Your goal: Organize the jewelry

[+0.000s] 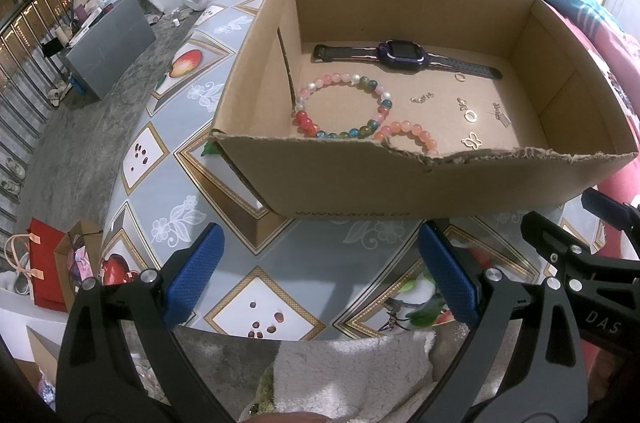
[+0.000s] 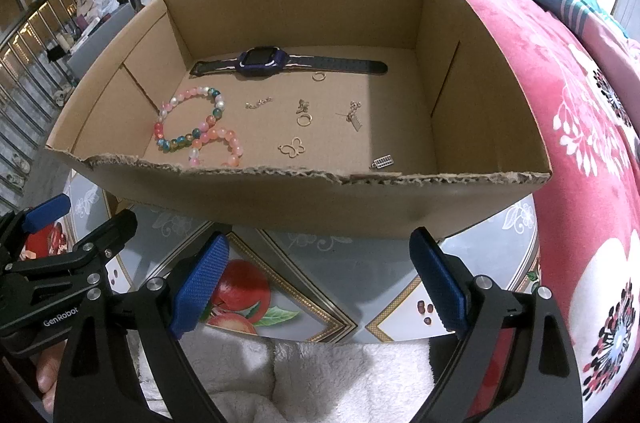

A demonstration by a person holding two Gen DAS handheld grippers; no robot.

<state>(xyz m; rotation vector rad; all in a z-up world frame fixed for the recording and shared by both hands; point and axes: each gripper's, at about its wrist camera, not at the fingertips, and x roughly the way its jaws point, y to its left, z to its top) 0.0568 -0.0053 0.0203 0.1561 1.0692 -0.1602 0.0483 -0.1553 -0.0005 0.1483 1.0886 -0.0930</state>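
Observation:
An open cardboard box (image 1: 360, 183) (image 2: 280, 199) stands on the patterned table. Inside lie a purple watch (image 1: 396, 53) (image 2: 260, 61), a multicoloured bead bracelet (image 1: 340, 107) (image 2: 188, 119), a pink-orange bead bracelet (image 1: 412, 139) (image 2: 220, 145), a gold butterfly charm (image 1: 472, 141) (image 2: 292, 148), a gold ring (image 2: 304, 120), a small chain (image 2: 259, 102) and several small earrings and charms. My left gripper (image 1: 320, 271) and right gripper (image 2: 320, 279) are both open and empty, held in front of the box's near wall.
The table (image 1: 172, 159) has a fruit-patterned cloth. A red floral blanket (image 2: 560, 103) lies right of the box. A white fluffy towel (image 2: 320, 375) lies below the grippers. Bags (image 1: 48, 267) and a grey box (image 1: 108, 51) sit on the floor at left.

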